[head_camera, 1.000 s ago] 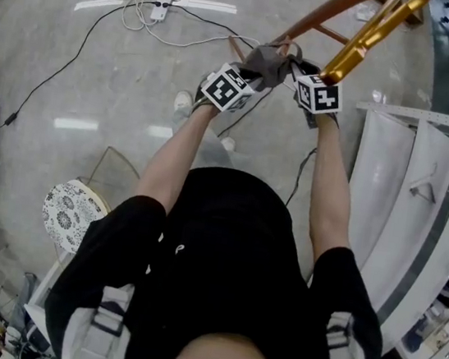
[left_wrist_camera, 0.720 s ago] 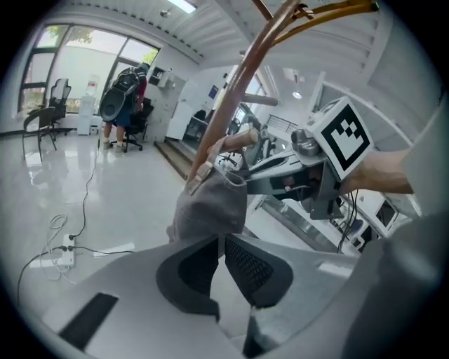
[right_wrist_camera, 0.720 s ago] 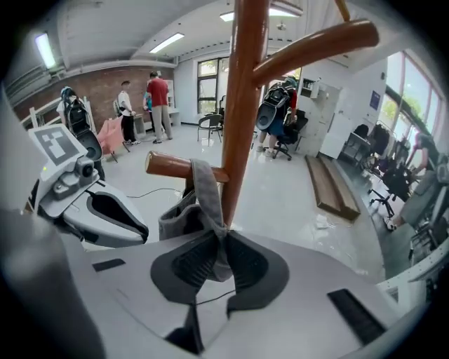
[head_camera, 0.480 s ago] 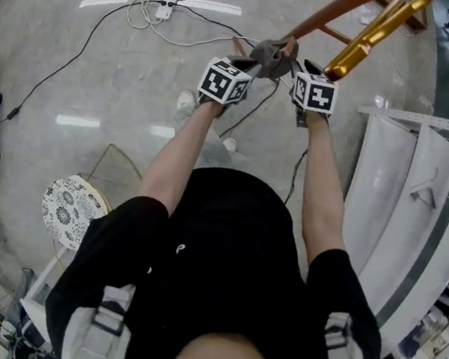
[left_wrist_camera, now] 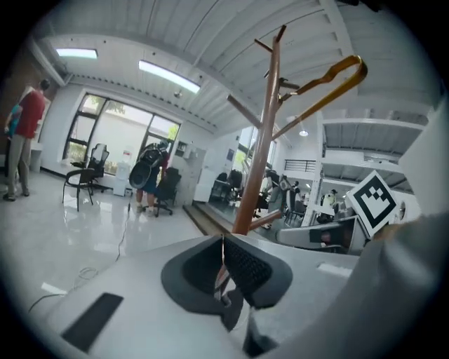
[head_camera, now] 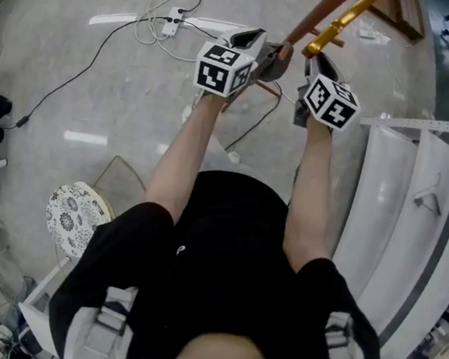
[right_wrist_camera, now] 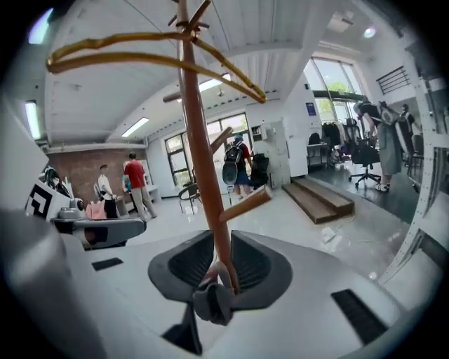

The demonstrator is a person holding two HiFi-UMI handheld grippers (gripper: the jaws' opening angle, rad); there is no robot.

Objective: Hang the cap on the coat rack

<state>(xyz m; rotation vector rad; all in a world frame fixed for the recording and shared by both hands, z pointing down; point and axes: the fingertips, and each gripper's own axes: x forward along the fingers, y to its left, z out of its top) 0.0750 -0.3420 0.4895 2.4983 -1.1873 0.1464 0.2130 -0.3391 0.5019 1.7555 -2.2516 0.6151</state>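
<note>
The grey cap (head_camera: 272,60) hangs bunched at the tip of my left gripper (head_camera: 258,48), right beside the brown pole of the coat rack (head_camera: 318,15). In the left gripper view the pads (left_wrist_camera: 242,270) meet on a thin edge of fabric, with the coat rack (left_wrist_camera: 259,154) straight ahead. My right gripper (head_camera: 321,64) is a little to the right of the cap. Its jaws are closing; a gap still shows the pole (right_wrist_camera: 203,161) through it, and a small grey lump (right_wrist_camera: 212,301) sits low between them. A gold hanger (head_camera: 342,21) hangs on the rack.
A power strip with cables (head_camera: 174,18) lies on the polished floor. A patterned round stool (head_camera: 75,212) stands at the lower left and white shelving (head_camera: 420,202) at the right. People (right_wrist_camera: 133,186) and office chairs are in the background, near a low wooden platform (right_wrist_camera: 323,200).
Both grippers have risen towards the rack. The right gripper, close against the cap before, now stands apart from it to the right; the cap stays at the left gripper.
</note>
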